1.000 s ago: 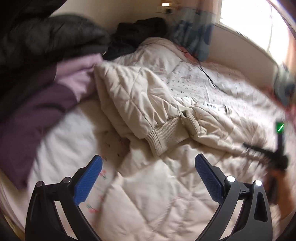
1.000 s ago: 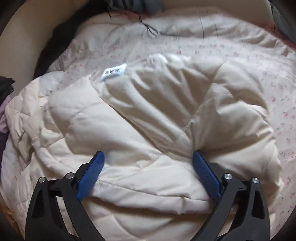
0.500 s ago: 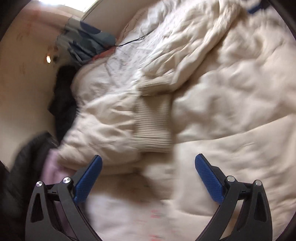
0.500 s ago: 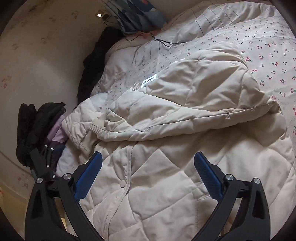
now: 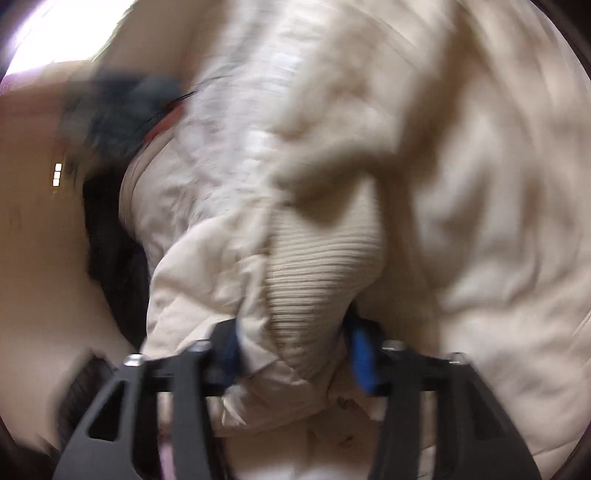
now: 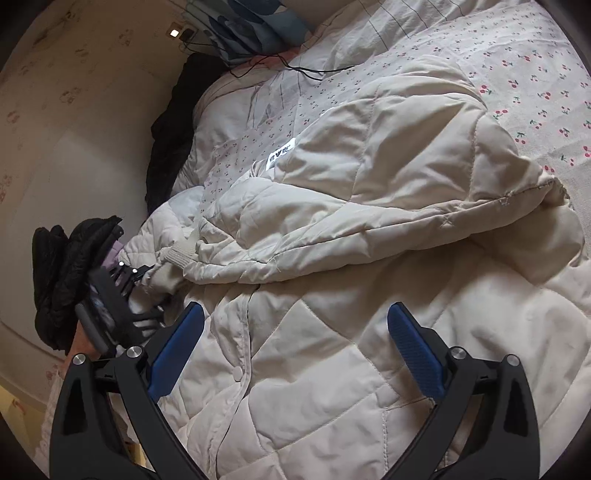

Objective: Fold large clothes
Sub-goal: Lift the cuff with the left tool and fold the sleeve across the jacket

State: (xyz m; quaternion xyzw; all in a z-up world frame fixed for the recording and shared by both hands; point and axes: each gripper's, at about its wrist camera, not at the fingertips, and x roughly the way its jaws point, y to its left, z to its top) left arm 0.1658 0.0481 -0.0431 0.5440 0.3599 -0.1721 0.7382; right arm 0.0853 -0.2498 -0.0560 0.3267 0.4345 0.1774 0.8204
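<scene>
The cream quilted jacket (image 6: 369, 280) lies spread over the bed (image 6: 535, 85), one panel already turned back over the body so that its white label (image 6: 281, 154) faces up. The sleeve end with its ribbed knit cuff (image 5: 317, 273) lies at the jacket's left side. The left gripper (image 5: 295, 354) has just been closing on this sleeve end: cuff and adjoining quilted fabric are bunched between its blue pads (image 5: 360, 354), which appear to press on the cloth, though the left wrist view is blurred. The right gripper (image 6: 295, 347) hovers over the jacket front beside the snap placket (image 6: 238, 373), its jaws wide apart and holding nothing. Handling judgement: the garment is soft, padded and bulky but light; the smooth shell is likely to slide under the pads, whereas the ribbed cuff offers a firmer, less slippery hold. Thick seams, cuffs and hem edges are the preferred grasp points; a single flat layer of shell tends to slip out. Outward from the jacket, a pile of dark clothes (image 6: 70, 266) sits at the bed's left edge, a thin black cable (image 6: 306, 72) crosses the cherry-print sheet, and a patterned curtain (image 6: 251, 26) hangs at the far wall
</scene>
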